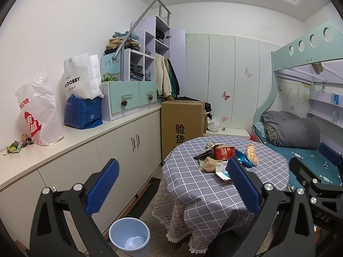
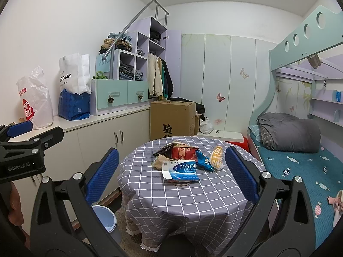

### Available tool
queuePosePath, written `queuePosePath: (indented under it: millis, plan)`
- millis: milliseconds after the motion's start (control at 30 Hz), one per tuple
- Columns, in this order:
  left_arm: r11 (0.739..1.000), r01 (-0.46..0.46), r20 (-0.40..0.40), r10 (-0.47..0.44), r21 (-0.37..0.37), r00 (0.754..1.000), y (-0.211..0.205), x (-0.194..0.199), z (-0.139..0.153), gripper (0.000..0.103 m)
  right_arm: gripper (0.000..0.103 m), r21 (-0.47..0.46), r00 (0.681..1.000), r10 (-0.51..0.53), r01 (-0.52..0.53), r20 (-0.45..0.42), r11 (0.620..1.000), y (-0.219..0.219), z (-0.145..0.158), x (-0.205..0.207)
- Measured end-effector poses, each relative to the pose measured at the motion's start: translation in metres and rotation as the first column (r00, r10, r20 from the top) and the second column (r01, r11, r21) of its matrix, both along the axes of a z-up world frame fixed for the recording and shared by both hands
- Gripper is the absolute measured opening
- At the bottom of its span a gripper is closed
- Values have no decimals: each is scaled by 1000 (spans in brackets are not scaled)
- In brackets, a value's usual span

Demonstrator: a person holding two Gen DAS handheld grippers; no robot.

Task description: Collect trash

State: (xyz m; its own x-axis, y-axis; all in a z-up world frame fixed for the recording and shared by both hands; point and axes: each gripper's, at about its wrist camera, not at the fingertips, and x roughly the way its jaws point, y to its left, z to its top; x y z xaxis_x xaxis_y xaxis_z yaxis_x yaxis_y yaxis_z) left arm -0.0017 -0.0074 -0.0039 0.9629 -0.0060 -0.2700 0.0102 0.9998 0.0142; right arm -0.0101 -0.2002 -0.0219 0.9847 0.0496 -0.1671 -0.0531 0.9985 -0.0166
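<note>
Item 1. Left tongs (image 1: 173,187): released, blue pads set wide apart, nothing between them; held in the air short of the round worktop (image 1: 214,192), which lies at about 1 o'clock from them.

Item 2. Right tongs (image 2: 171,174): released likewise, pads wide apart and empty; they frame the worktop dead ahead at 12 o'clock, not touching anything on it.

Item 3. Round worktop, covered by a grey-and-white checked cloth.

Item 4. Trash, heaped near the centre of the worktop, pieces touching or overlapping:
- flattened white-and-blue box (image 2: 182,170), nearest the right tongs, at the 6 o'clock edge of the heap;
- red packet (image 2: 183,151), behind the box at 12 o'clock;
- blue wrapper (image 2: 202,160), just right of the box;
- yellow-orange wrapper (image 2: 217,157), at 3 o'clock, rightmost of the heap;
- crumpled brown paper (image 2: 158,162), at 9 o'clock, partly under the box;
- dark flat item (image 2: 163,150), at 10 o'clock (kind cannot be told).

Item 5. Pale blue bin (image 1: 129,236): on the floor at the foot of the worktop's left side, beside the white cabinet (image 1: 120,150); upright, mouth open.

Item 6. Bed (image 2: 300,171): at 3 o'clock of the worktop, teal sheet, grey quilt bundled at its far end.
</note>
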Motion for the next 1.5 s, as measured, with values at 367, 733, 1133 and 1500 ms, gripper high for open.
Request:
queuePosePath:
  millis: [367, 733, 1133, 1500]
  plan:
    - [1000, 2, -1, -2, 0, 1000, -8, 0, -4, 99, 97, -2, 1000, 0, 0, -5, 1000, -5, -1, 1]
    - [1000, 9, -4, -9, 4, 1000, -15, 1, -5, 99, 97, -4, 1000, -3, 3, -6, 1000, -2, -1, 1]
    - [1000, 9, -6, -9, 3, 1000, -18, 1, -7, 99, 97, -2, 1000, -4, 4, -11, 1000, -4, -13, 3]
    - [1000, 11, -9, -11, 4, 1000, -21, -1, -11, 99, 97, -1, 1000, -4, 4, -15, 1000, -5, -16, 2]
